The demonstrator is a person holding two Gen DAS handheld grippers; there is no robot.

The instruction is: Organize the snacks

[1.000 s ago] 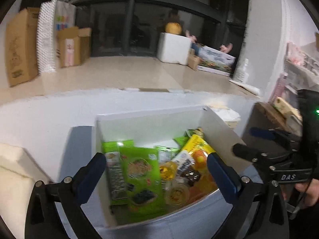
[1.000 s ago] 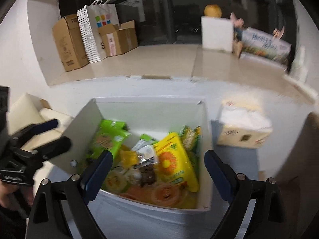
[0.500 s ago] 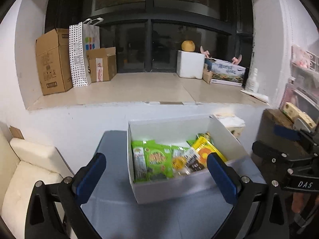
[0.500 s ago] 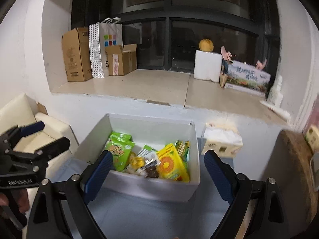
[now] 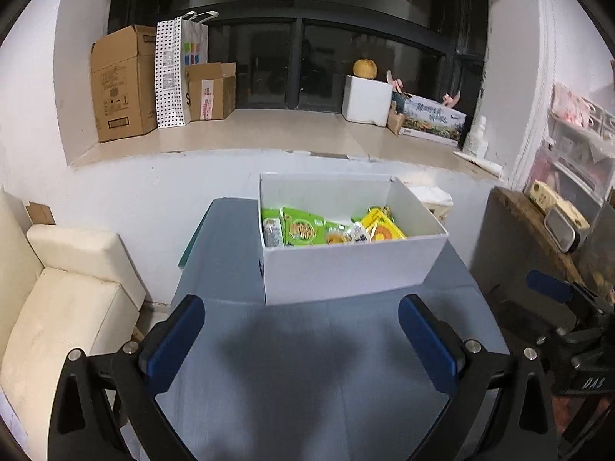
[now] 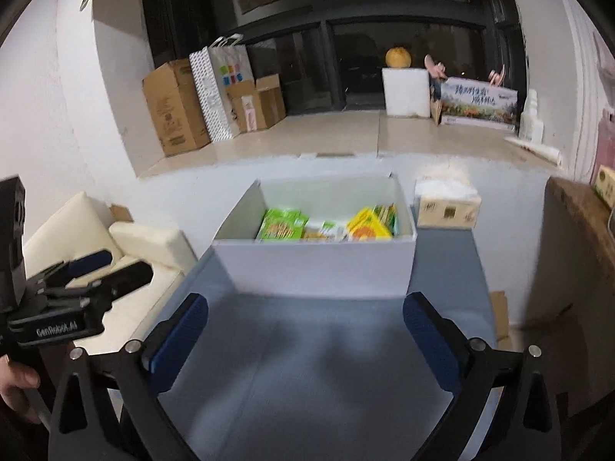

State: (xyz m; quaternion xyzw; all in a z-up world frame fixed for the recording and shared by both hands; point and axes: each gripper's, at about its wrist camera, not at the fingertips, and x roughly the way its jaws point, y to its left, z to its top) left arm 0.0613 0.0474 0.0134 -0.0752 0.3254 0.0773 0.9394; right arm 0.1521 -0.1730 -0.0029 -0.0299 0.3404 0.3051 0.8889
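Observation:
A white open box [image 5: 346, 269] stands at the far end of a grey-blue table [image 5: 307, 365]. It holds several snack packs: green packets [image 5: 303, 228] on the left, a yellow packet [image 5: 384, 226] on the right, small items between. The box also shows in the right wrist view [image 6: 319, 265], with green packets [image 6: 280, 224] and the yellow packet [image 6: 367, 226]. My left gripper [image 5: 301, 340] is open and empty, well short of the box. My right gripper [image 6: 305, 340] is open and empty, also short of the box.
A tissue box [image 6: 447, 205] sits right of the white box. A cream sofa [image 5: 65, 299] stands left of the table. A wooden shelf [image 5: 538, 223] with clutter is at right. A window ledge behind holds cardboard boxes [image 5: 119, 84] and a white box [image 5: 365, 100].
Both grippers have pulled back and up from just over the box. The box now looks smaller and farther away, with bare table in front. Both grippers stayed open.

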